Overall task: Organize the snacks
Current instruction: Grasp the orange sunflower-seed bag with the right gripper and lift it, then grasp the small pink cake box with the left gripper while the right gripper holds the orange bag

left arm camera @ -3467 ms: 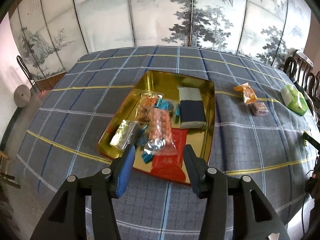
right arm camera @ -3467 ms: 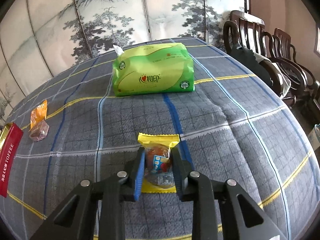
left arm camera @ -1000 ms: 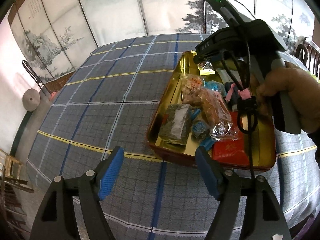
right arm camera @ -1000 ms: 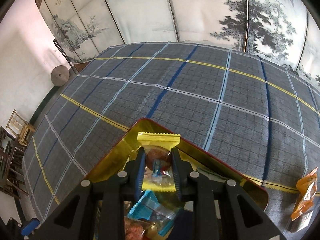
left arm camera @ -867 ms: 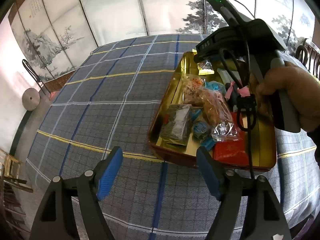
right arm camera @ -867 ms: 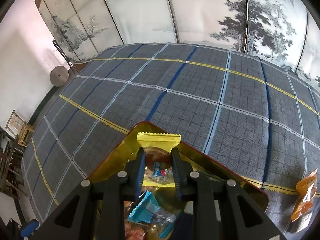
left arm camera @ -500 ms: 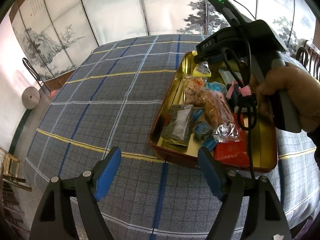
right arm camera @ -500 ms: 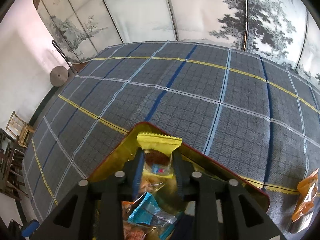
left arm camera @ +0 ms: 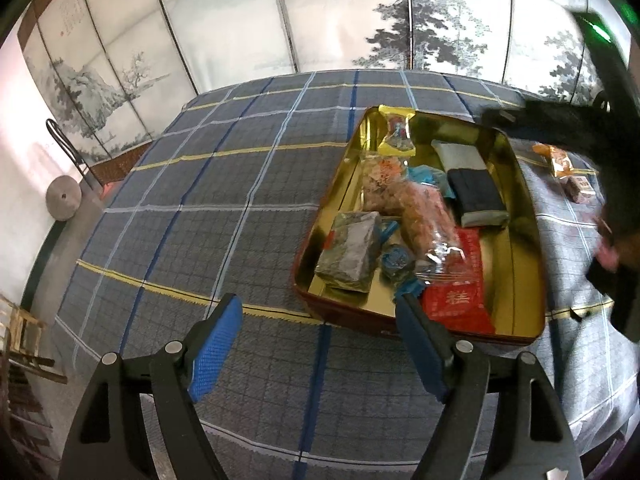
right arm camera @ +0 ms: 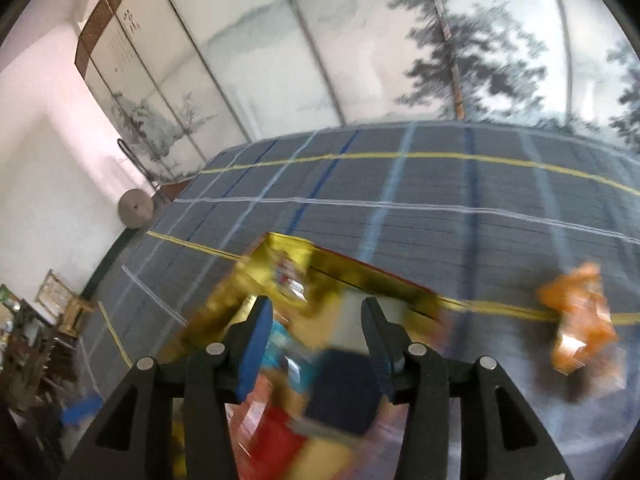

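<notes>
A gold tray (left arm camera: 524,220) with a red rim sits on the checked tablecloth and holds several snack packets. A yellow-edged packet (left arm camera: 396,130) lies free in its far corner; the right wrist view shows it blurred (right arm camera: 286,276). My right gripper (right arm camera: 316,340) hangs over the tray, jaws opening, nothing between the pads. In the left wrist view only its blurred black body (left arm camera: 600,128) shows at the right edge. My left gripper (left arm camera: 316,344) stands open above the cloth, in front of the tray's near edge, empty. An orange packet (left arm camera: 558,160) and a dark wrapped snack (left arm camera: 580,192) lie right of the tray.
A painted folding screen (left arm camera: 320,20) stands behind the table. A round grey disc (left arm camera: 62,204) rests on the floor at the left. Wooden furniture (right arm camera: 52,320) stands at the lower left of the right wrist view. Bare cloth (left arm camera: 180,200) stretches left of the tray.
The right gripper let go of the yellow-edged packet in the tray's far corner, opened, and swung quickly toward the right. The left gripper kept still.
</notes>
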Action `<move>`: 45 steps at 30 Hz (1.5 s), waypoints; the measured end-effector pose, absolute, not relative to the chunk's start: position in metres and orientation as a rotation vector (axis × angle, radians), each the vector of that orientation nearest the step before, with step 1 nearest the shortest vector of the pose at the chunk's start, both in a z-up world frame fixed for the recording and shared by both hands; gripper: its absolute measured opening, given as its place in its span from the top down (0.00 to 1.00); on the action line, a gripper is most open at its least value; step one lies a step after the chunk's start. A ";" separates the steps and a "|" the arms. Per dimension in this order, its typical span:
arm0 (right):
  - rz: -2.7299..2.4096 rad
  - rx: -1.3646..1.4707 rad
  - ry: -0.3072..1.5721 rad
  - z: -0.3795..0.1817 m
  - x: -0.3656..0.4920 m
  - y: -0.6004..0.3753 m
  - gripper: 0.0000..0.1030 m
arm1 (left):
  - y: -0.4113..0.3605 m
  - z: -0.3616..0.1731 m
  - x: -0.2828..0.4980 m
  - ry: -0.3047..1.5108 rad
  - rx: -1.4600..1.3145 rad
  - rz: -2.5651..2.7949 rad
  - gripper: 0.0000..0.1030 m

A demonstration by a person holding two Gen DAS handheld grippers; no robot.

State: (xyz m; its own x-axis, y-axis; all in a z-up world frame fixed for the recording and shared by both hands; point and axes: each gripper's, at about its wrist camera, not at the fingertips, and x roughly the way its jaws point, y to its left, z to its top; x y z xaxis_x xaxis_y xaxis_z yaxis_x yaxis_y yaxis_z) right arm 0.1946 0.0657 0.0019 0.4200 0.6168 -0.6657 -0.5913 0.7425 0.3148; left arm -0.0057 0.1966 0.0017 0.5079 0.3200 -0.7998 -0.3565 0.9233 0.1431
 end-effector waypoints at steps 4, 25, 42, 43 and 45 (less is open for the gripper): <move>0.649 -0.073 0.781 0.005 0.183 0.006 0.53 | 0.186 0.007 -0.004 0.948 -0.029 0.393 0.26; 0.496 -0.274 0.973 -0.047 0.291 -0.034 0.58 | 0.119 0.015 0.038 0.970 0.085 0.305 0.25; 0.185 -0.026 0.841 -0.032 0.216 -0.280 0.63 | 0.034 0.033 0.067 0.964 0.101 0.087 0.25; 0.170 -0.016 0.845 -0.036 0.216 -0.288 0.63 | 0.026 0.033 0.073 0.973 0.101 0.070 0.23; 0.131 -0.010 0.852 -0.044 0.218 -0.302 0.63 | 0.014 0.032 0.084 0.997 0.100 0.044 0.23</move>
State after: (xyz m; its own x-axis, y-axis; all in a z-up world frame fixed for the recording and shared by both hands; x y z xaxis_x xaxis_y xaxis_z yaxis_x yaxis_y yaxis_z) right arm 0.2176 -0.3020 -0.0441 0.6511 0.1116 -0.7507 -0.1199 0.9918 0.0435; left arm 0.0841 0.0143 0.0321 0.5425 0.0829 -0.8359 0.0084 0.9945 0.1041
